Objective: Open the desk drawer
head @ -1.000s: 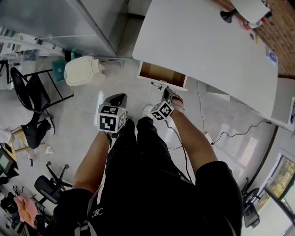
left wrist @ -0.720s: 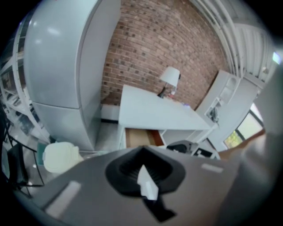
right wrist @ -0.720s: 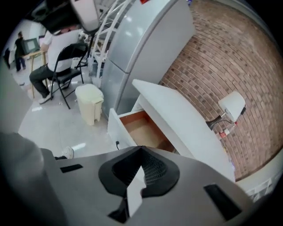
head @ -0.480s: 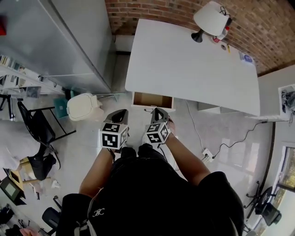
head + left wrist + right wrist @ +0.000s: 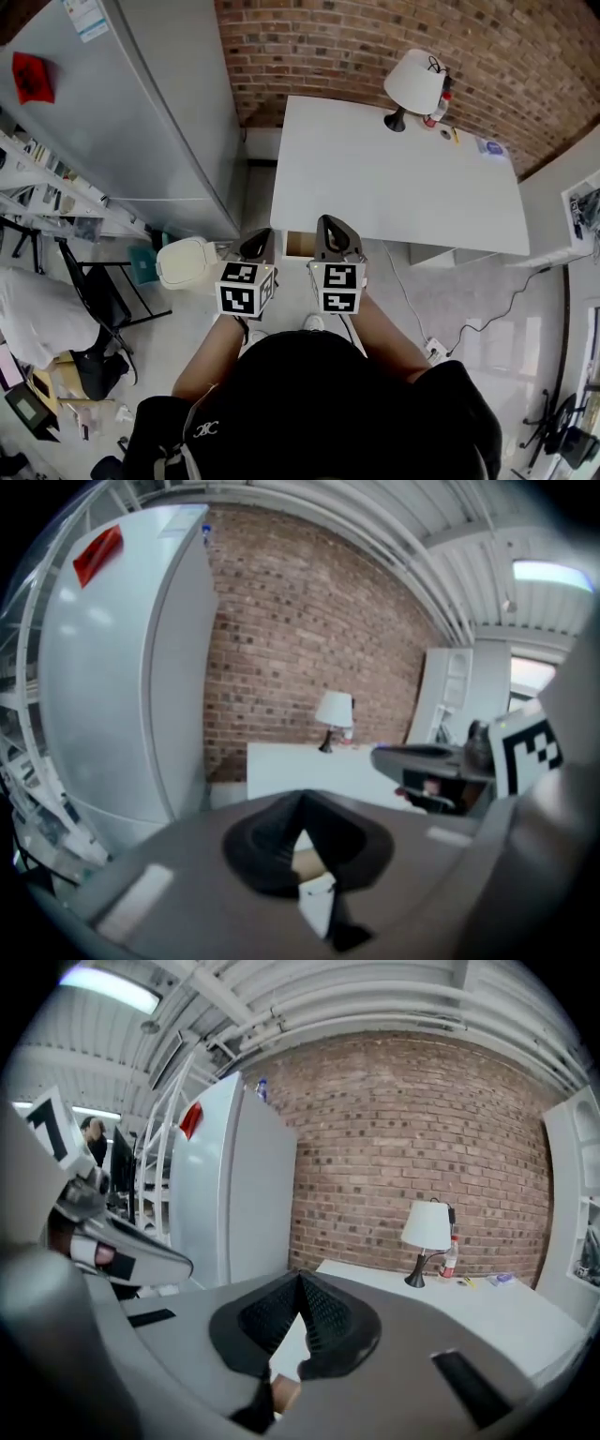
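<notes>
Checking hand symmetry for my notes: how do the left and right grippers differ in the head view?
The right gripper reaches farther forward, its tip overlapping the desk's front edge; the left gripper stops short, left of the desk's corner. The left gripper sits by the white bin; the right gripper sits at the open drawer's right end. Both are shut on nothing and point toward the desk.

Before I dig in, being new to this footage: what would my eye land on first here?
The big white desk against the red brick wall dominates, with a white lamp at its far corner. In the foreground the left gripper and right gripper, each bearing a black-and-white marker cube, are held side by side, tongs shut, over the open drawer at the desk's near edge. A tall grey cabinet fills the left.
</notes>
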A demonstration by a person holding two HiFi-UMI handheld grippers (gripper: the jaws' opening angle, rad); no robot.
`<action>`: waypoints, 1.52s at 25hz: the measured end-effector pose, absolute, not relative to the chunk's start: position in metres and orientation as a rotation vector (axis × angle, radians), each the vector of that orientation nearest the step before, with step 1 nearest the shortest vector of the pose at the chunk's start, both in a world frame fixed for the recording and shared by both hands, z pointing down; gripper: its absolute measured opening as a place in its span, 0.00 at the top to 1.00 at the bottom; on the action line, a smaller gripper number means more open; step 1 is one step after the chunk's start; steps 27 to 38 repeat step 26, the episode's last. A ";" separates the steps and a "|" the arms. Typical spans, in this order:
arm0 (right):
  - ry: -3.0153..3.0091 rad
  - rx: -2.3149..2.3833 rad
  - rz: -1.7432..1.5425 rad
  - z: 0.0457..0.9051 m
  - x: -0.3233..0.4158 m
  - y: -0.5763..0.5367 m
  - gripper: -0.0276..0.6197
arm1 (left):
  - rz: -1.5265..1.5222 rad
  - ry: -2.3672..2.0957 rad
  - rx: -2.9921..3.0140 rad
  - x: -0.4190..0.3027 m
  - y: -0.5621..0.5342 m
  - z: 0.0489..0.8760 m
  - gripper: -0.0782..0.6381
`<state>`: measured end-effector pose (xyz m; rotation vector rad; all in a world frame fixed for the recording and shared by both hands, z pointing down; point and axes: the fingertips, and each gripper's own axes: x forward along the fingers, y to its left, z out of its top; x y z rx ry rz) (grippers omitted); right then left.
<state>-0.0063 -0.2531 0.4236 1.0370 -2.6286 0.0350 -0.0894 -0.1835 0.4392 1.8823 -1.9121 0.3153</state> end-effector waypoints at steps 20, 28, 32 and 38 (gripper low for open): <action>-2.659 1.085 -0.116 0.386 -0.020 -0.238 0.96 | 0.220 -1.906 1.936 -0.107 -0.182 0.418 0.89; -2.651 1.057 -0.076 0.395 -0.026 -0.230 0.96 | 0.211 -1.900 1.942 -0.113 -0.178 0.419 0.89; -2.651 1.057 -0.076 0.395 -0.026 -0.230 0.96 | 0.211 -1.900 1.942 -0.113 -0.178 0.419 0.89; -2.651 1.057 -0.076 0.395 -0.026 -0.230 0.96 | 0.211 -1.900 1.942 -0.113 -0.178 0.419 0.89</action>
